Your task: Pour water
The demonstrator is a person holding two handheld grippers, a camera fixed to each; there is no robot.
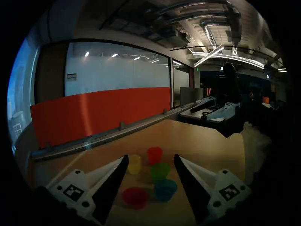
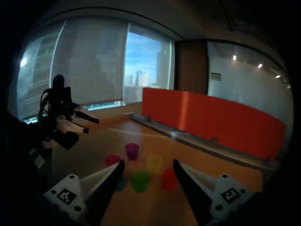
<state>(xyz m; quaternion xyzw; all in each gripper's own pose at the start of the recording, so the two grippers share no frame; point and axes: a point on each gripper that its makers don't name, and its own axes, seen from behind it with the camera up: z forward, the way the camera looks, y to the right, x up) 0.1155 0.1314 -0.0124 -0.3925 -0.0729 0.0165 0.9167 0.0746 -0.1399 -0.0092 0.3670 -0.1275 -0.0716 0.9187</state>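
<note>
Both tools look to be at the approach stage. The left tongs [image 1: 151,157] stand wide open and empty above the worktop [image 1: 210,147], and the right tongs [image 2: 148,162] are likewise spread apart with nothing between them. The task's things sit in a tight cluster on the wood ahead of each pair. In the left gripper view, take the green cup [image 1: 160,171] as the dial's centre: the red cup [image 1: 154,155] is at twelve o'clock, the yellow cup [image 1: 134,164] at ten, the blue cup [image 1: 165,189] at five and the pink-red cup [image 1: 135,197] at seven. In the right gripper view a purple cup [image 2: 132,150] stands at the far edge of the group, around eleven o'clock from the green one. Which of them holds water cannot be told from here. To do this well, choose one on the outside, since the neighbours stand close. Bring the fingers down either side of its wall without nudging the rest, and close gently because thin plastic will likely flex. Lift straight up before tilting, and let the other tongs steady the receiver.
</note>
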